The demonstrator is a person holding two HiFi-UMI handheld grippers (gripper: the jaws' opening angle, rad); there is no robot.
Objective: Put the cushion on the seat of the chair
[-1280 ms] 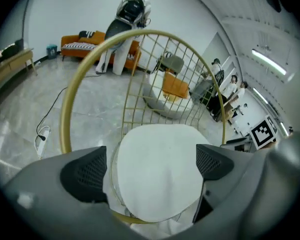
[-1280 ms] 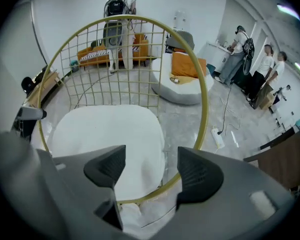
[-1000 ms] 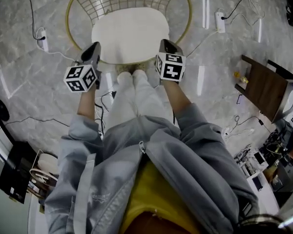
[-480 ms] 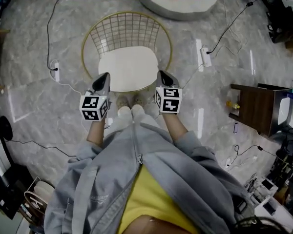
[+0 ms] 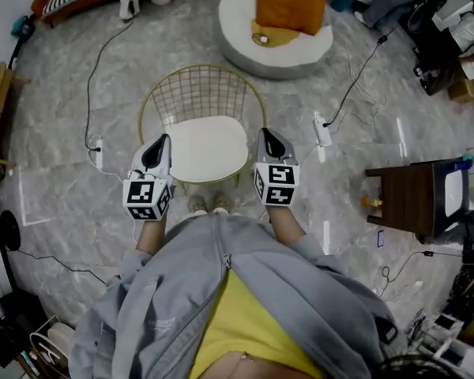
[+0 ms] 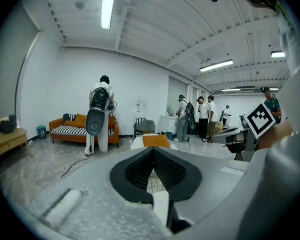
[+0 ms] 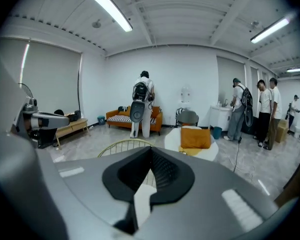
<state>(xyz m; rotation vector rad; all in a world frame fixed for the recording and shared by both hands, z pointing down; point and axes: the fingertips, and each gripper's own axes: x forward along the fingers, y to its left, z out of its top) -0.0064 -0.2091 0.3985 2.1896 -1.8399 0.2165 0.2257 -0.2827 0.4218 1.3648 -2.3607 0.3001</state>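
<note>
A gold wire chair (image 5: 199, 93) stands on the marble floor in front of me, with a white cushion (image 5: 208, 148) lying flat on its seat. My left gripper (image 5: 163, 140) hangs at the seat's left edge and my right gripper (image 5: 264, 134) at its right edge, both raised above the seat. Each is shut with nothing between its jaws, as the left gripper view (image 6: 153, 152) and the right gripper view (image 7: 150, 152) show. An orange cushion (image 5: 291, 6) rests on a white round pouf (image 5: 241, 34) beyond the chair; the orange cushion (image 7: 195, 136) also shows past the right gripper.
A dark wooden side table (image 5: 411, 196) stands at the right. Power strips (image 5: 321, 129) (image 5: 97, 150) and cables lie on the floor on both sides of the chair. An orange striped sofa (image 6: 75, 128) and several standing people are at the far wall.
Both grippers have risen from beside the seat, still shut and empty. The head view has drawn back, so the chair looks smaller and the pouf with the orange cushion has come fully into view.
</note>
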